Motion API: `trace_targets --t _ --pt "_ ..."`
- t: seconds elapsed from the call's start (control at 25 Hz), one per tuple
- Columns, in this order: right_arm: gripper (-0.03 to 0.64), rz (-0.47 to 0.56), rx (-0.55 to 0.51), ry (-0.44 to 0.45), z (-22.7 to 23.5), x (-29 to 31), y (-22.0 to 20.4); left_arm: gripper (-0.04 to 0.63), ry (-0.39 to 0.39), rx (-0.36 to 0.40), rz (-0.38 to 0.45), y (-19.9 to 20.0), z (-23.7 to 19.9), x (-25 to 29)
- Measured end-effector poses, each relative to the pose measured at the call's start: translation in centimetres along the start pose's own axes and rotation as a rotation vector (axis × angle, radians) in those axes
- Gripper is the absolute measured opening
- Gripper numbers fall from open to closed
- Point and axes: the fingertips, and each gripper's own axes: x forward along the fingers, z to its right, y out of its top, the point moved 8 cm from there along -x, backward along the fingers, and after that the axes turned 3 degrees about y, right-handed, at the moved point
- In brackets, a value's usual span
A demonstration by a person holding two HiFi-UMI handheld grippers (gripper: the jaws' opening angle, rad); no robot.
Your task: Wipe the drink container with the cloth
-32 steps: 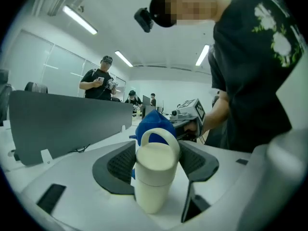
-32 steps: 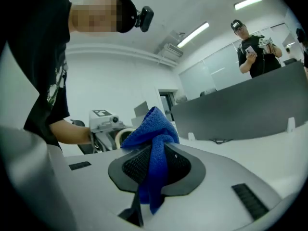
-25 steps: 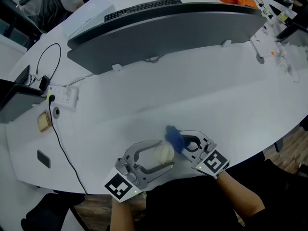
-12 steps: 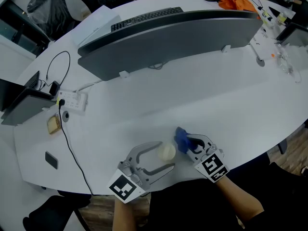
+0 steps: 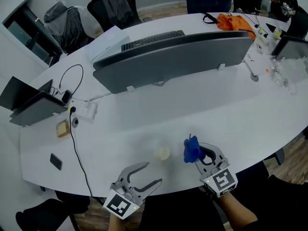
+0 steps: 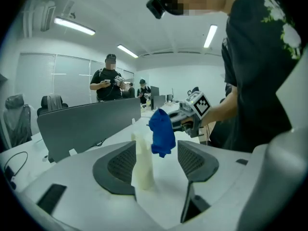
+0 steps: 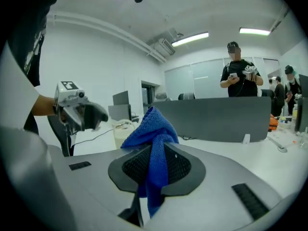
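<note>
Head view: the drink container [image 5: 162, 153] stands upright and unheld on the desk [image 5: 226, 105]. The left claw [image 5: 153, 173] is near it, spread wide and empty, and the right claw [image 5: 198, 154] is just beside it, pinching a bunched blue cloth [image 5: 191, 148]. To wipe well, the left claw should probably first close low on the container to steady it, since the pale, slender body looks apt to tip; the cloth can then be drawn across its wall with light sideways pressure.

Bright ceiling strip lights [image 6: 74, 26], fisheye-warped edges, slight blur
</note>
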Motion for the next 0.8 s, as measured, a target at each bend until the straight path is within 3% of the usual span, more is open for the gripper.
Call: trace_targets --t 0.08,0.12,0.16,0.32,0.48,0.56,0.8 --pt "0.044 0.040 -0.012 -0.012 -0.8 -0.7 1.3 0.195 0.036 0.030 -0.029 -0.1 1.7 -0.5" --pt "0.044 0.058 -0.014 -0.010 -1.4 -1.1 1.8 0.082 0.070 0.040 -0.025 0.0 2.2 -0.7" --pt "0.044 0.077 -0.012 -0.006 -2.0 -1.3 2.2 0.014 0.108 0.045 -0.009 0.3 2.4 -0.9" --pt "0.044 0.092 -0.015 -0.017 -4.4 -1.9 3.5 0.003 0.236 0.026 0.125 2.5 2.2 -3.0" --pt "0.044 0.102 -0.034 -0.037 -7.3 -3.0 4.3 0.003 0.386 -0.145 0.258 4.3 2.6 -7.2" --pt "0.044 0.140 -0.041 -0.045 -9.2 -3.9 5.2 0.003 0.442 -0.189 0.297 4.7 3.1 -9.1" --pt "0.044 0.214 -0.080 -0.071 -14.1 -7.2 7.5 0.003 0.530 -0.183 0.370 5.0 4.8 -13.5"
